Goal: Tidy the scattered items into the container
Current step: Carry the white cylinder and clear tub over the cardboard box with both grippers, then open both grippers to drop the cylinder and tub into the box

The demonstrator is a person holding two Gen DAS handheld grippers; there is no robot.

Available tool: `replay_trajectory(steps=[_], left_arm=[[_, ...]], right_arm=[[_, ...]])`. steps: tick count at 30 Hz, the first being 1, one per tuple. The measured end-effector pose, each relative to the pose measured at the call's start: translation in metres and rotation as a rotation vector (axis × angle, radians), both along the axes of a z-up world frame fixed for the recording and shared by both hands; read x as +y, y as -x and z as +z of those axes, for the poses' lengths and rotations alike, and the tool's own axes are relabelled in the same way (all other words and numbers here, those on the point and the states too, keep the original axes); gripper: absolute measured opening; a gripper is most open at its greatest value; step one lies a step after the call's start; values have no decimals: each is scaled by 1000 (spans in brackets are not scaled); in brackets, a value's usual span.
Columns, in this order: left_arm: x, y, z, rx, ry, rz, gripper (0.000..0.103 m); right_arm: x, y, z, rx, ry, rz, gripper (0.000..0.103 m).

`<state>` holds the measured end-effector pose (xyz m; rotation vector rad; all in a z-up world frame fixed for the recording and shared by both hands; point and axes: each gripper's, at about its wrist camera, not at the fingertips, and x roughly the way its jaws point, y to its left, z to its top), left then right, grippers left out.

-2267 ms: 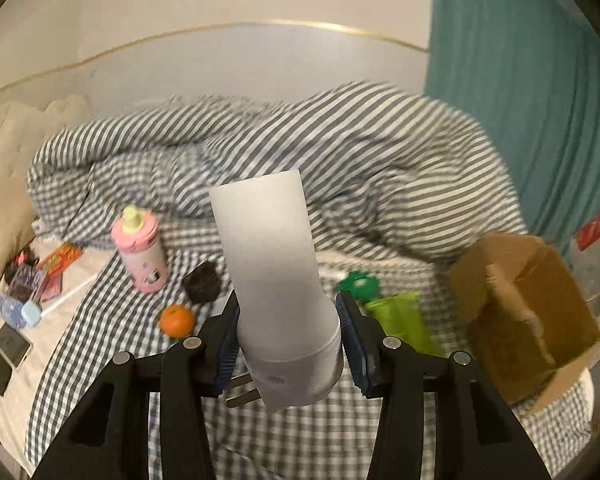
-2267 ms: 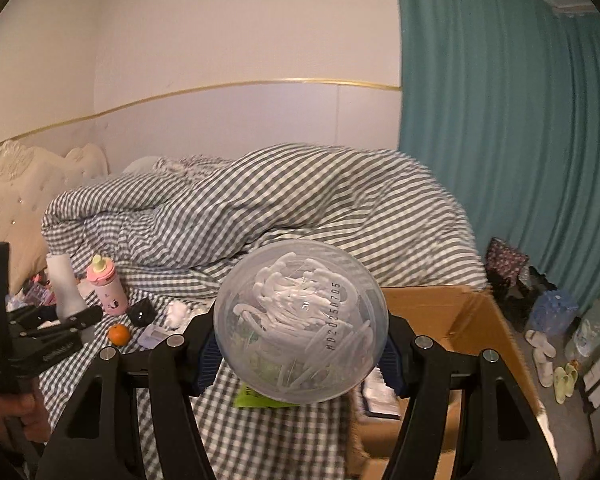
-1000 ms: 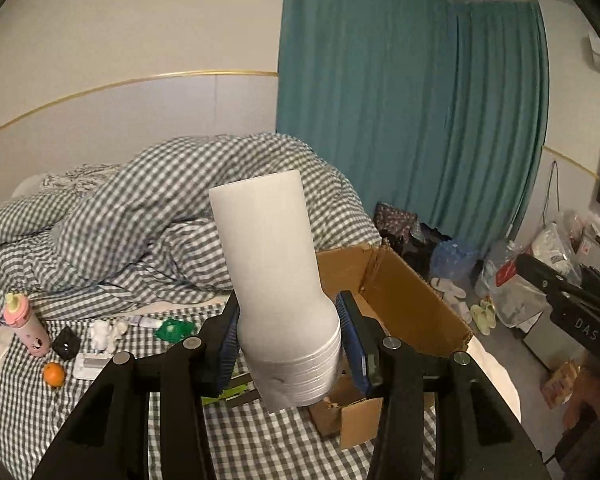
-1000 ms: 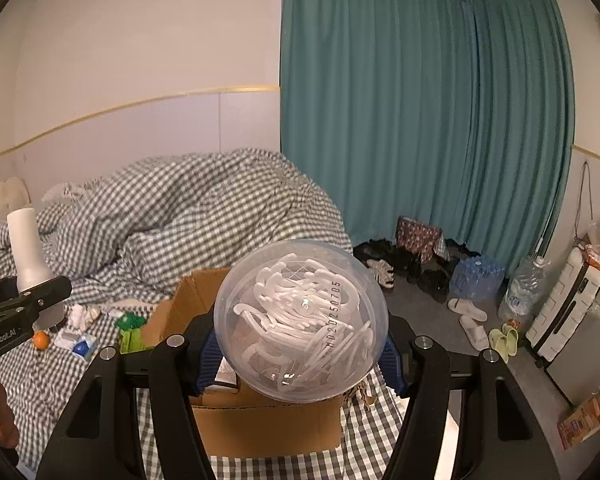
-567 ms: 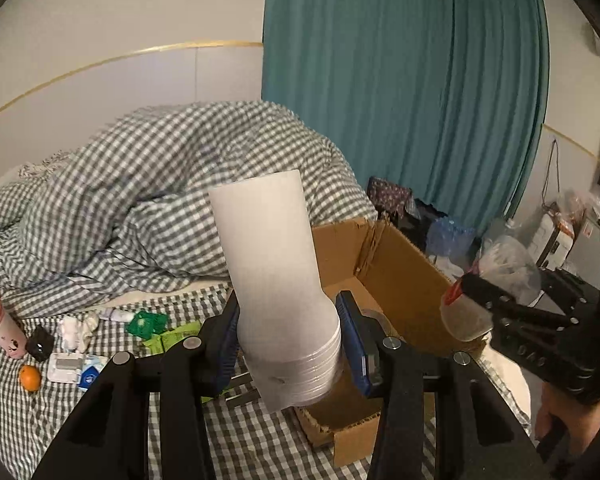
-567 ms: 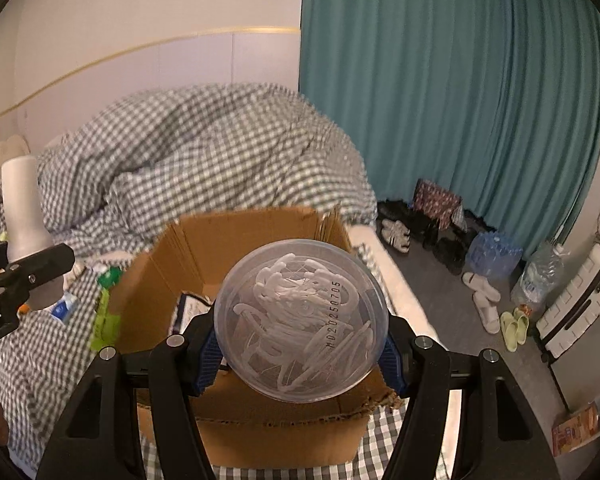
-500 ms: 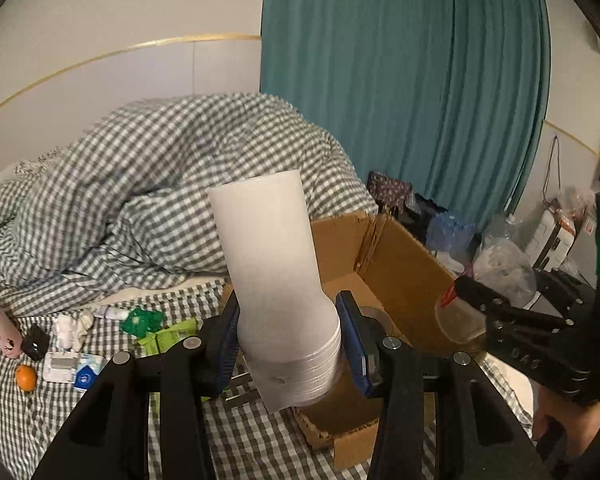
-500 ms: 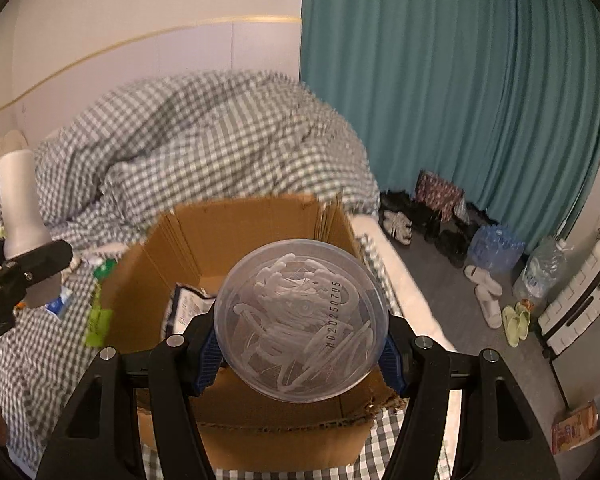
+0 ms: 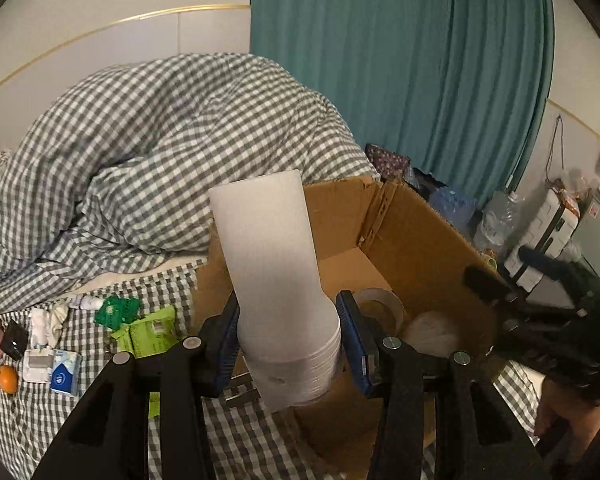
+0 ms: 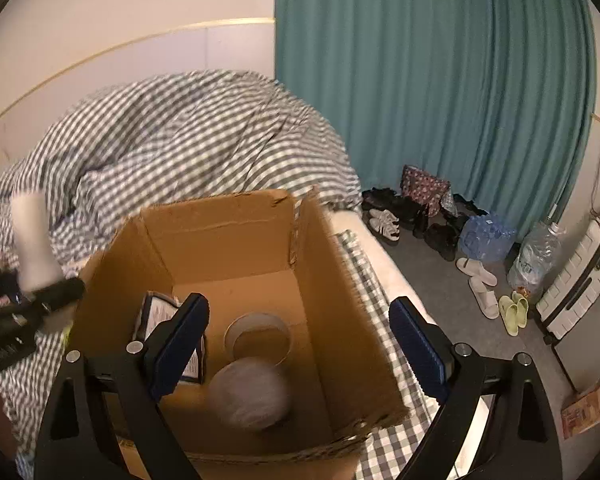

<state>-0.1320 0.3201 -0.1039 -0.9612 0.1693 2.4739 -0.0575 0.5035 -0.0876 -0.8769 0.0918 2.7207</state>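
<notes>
So the left hand-held gripper (image 9: 288,340) is clamped on a white plug-in device (image 9: 276,264), blue pads squeezing the wider ribbed base while the narrower tube end sticks up and away from the camera. Metal plug prongs poke out near the bottom of it. It hangs right at the near left edge of the cardboard box (image 9: 416,240), not inside.

The right hand-held gripper (image 10: 298,344) has its fingers spread wide apart with nothing between them, sitting directly above the open box (image 10: 340,280). Down inside, a round clear plastic tub (image 10: 252,394) full of white bits lies on the box floor, blurry in the right wrist view. Just behind it is a roll of clear tape (image 10: 258,338), lying flat, and a dark-edged printed packet (image 10: 168,320) leans against the left wall of the box. From the left wrist view you can also spot the tub (image 9: 430,330) and the tape roll (image 9: 380,308) in the box.

The box sits on the bed (image 9: 40,420), which has a grey-white checked sheet, with a bunched-up checked duvet (image 9: 160,152) behind it. Scattered stuff on the bed left of the box: a green packet (image 9: 148,330), a darker green wrapper (image 9: 114,308), a blue-and-white tissue pack (image 9: 66,372), a small orange (image 9: 7,378), a small black object (image 9: 15,334) and some white bits I can't make out.

A teal curtain (image 10: 440,100) fills the background, with shoes and slippers (image 10: 480,280) on the floor.
</notes>
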Motion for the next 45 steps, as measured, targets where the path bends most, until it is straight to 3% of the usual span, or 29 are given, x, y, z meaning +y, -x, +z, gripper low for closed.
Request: replay_trajectory(steps=[11,12,16,19,28,37,45], left_arm=[[37,-1,-28,-56,55,-82,49],[39,-2,-28,-51,62,-85,53],[43,-10,-24,-3,80,-100,92],[43,-17,-15,40,91,-104,98],[3,-41,31,188,40,-60,103],[-61,-58,73,253,-4,31,103],[-123,-70,89,301,1,127,103]], right_arm=[[28,-18,10,42,22,-65,93],[28,-18,10,41,24,-68,93],[28,-21,11,41,30,-72,93],[26,-24,14,50,30,-70,93],[4,-41,47,131,-1,-58,100],[-47,-49,79,179,-51,-14,103],[-102,-46,95,199,-64,63,103]])
